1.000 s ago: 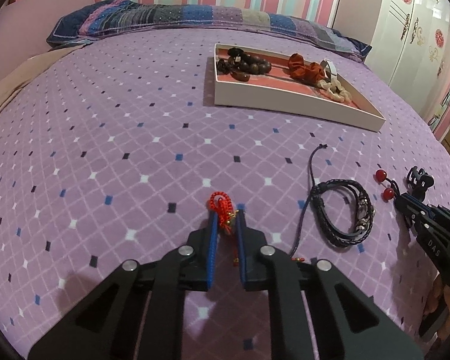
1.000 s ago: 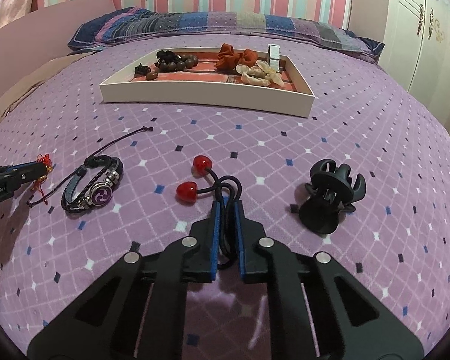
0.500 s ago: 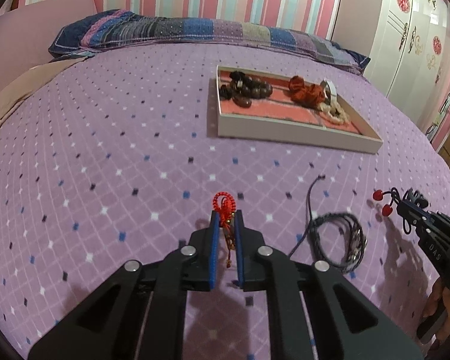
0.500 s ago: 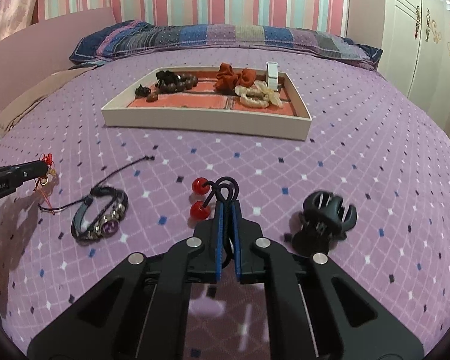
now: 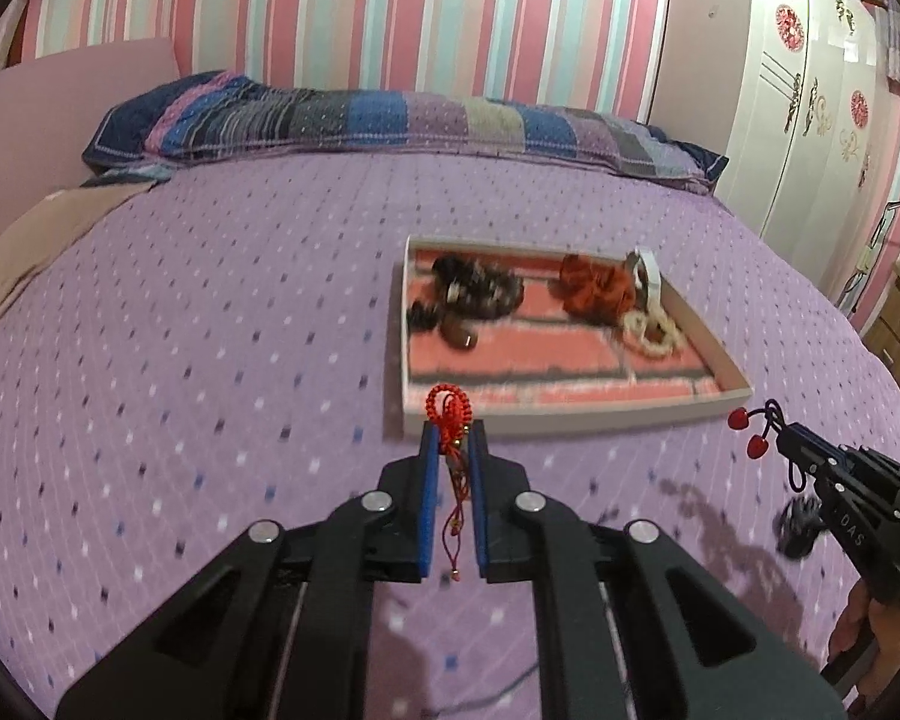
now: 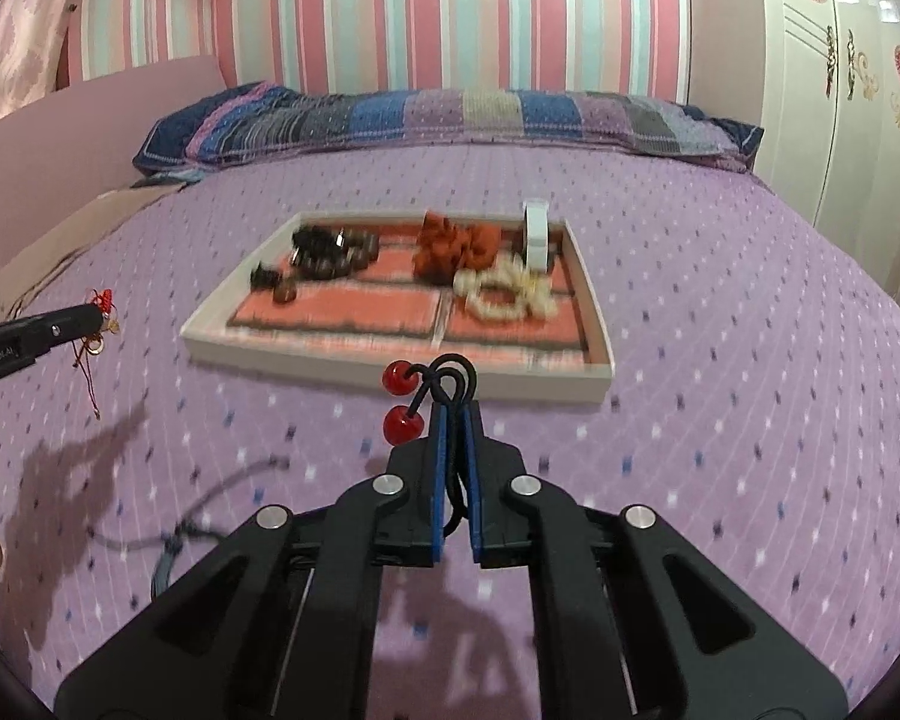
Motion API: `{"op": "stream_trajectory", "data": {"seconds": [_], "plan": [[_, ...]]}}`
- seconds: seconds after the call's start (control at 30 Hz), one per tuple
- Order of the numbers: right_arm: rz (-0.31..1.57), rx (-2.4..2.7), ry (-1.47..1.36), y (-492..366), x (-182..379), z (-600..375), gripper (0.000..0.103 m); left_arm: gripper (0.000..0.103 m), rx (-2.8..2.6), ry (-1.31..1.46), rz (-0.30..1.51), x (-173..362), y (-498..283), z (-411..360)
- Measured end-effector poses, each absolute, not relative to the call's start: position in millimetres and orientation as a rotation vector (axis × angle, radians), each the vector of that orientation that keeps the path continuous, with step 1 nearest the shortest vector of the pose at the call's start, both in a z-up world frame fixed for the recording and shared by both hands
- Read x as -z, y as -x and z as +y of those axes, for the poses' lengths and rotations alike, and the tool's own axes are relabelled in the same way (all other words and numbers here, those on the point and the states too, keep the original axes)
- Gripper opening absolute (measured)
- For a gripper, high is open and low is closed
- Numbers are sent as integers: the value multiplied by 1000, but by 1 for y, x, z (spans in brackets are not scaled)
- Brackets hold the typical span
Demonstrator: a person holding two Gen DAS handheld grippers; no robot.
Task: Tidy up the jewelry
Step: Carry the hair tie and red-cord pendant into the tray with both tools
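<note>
My left gripper [image 5: 453, 435] is shut on a red beaded bracelet [image 5: 448, 408] with a dangling cord, held above the purple bedspread just before the white tray [image 5: 570, 417]. My right gripper [image 6: 455, 411] is shut on a black hair tie with two red beads [image 6: 399, 378], also lifted, in front of the tray [image 6: 390, 363]. The tray holds dark beads [image 6: 330, 252], an orange scrunchie [image 6: 453, 246], a cream bracelet [image 6: 504, 294] and a white ring [image 6: 534, 231]. The right gripper shows in the left wrist view [image 5: 777, 432]; the left one shows in the right wrist view [image 6: 93, 312].
A black leather bracelet [image 6: 174, 540] lies blurred on the bedspread at lower left of the right wrist view. A black claw clip [image 5: 801, 525] lies under the right gripper. A striped pillow [image 5: 390, 120] lies at the bed's far end. A white wardrobe [image 5: 810, 90] stands right.
Both grippers have lifted off the bedspread with their items and moved forward toward the tray. The leather bracelet and claw clip stayed on the bed.
</note>
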State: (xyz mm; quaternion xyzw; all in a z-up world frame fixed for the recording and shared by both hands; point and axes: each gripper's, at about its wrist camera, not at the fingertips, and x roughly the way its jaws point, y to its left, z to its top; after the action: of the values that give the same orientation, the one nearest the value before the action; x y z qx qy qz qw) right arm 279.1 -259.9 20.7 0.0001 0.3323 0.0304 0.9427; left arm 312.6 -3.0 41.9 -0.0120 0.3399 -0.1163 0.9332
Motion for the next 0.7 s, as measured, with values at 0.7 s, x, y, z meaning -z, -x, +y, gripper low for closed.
{"op": "stream_trajectory", "data": {"seconds": [0.7], "plan": [[799,11,-22,-458,15,-266,6,10,267,20,827,3,-470,-89]]}}
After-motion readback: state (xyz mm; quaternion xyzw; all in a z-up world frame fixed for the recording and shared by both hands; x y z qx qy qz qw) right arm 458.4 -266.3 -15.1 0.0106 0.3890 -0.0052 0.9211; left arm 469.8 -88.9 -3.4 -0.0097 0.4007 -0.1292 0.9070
